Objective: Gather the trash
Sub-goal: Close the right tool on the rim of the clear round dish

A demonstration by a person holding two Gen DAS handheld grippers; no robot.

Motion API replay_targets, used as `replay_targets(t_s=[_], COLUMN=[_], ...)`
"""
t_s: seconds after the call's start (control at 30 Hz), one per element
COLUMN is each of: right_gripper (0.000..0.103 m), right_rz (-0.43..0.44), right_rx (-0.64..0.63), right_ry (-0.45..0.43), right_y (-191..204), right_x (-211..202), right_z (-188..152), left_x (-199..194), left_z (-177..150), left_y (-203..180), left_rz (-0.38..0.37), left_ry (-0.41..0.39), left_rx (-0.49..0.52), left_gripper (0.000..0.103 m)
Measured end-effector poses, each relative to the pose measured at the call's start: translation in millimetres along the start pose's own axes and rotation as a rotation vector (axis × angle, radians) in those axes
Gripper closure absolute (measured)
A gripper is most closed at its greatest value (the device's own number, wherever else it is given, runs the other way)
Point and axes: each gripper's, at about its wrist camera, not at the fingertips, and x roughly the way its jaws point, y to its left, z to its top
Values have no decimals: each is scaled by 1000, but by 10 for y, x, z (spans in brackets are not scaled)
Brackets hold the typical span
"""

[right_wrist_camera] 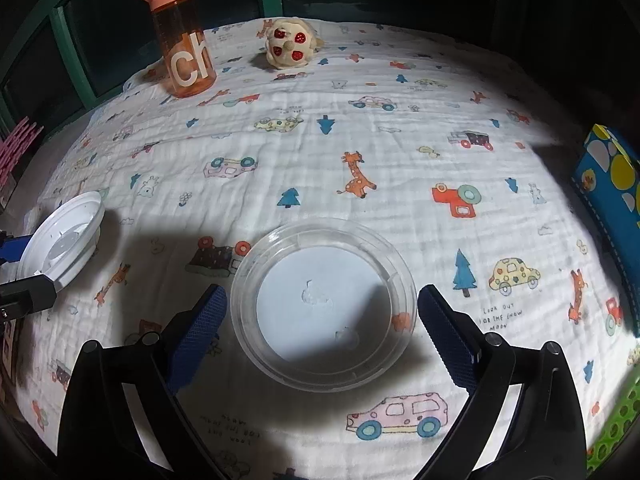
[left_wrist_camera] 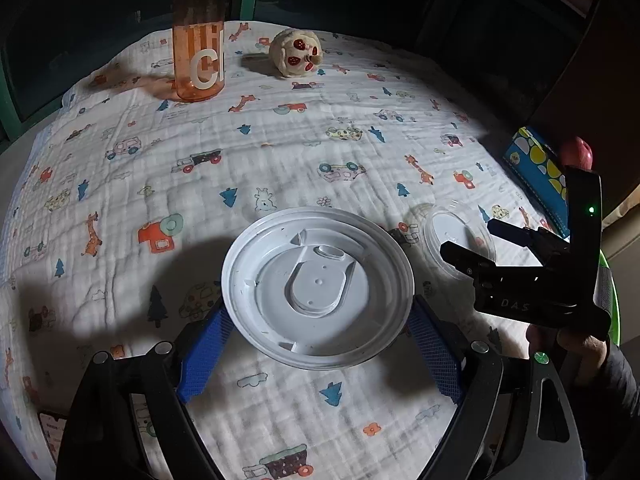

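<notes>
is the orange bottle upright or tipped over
Upright. The orange bottle stands on its base on the patterned cloth, its capped top pointing up, beside the plush toy.

Home setting, table under child's animal-print cloth (right_wrist_camera: 360, 128), orange drink bottle (right_wrist_camera: 182, 36), plush toy (right_wrist_camera: 290, 46)

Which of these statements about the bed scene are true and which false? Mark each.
1. The left tool grips a white lid. True.
2. The right tool is shut on the clear lid. False: its pads stand apart from the rim.
3. The orange bottle lies on its side. False: it stands upright.
4. A plush toy sits right of the bottle. True.
5. The blanket is plain white. False: printed with cars, giraffes, trees.
</notes>
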Motion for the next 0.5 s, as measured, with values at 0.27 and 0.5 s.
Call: replay_targets(t_s=[0.27, 0.5], right_gripper=[6, 5], right_rz=[38, 30], right_rx=[68, 31], right_ry=[28, 43], right_y=[-83, -1], right_x=[77, 115], right_z=[-6, -8], left_x=[19, 42], left_z=[19, 20], left_y=[-5, 11], left_rz=[-6, -6], left_ry=[6, 8], left_rx=[-2, -11], left_gripper=[19, 19])
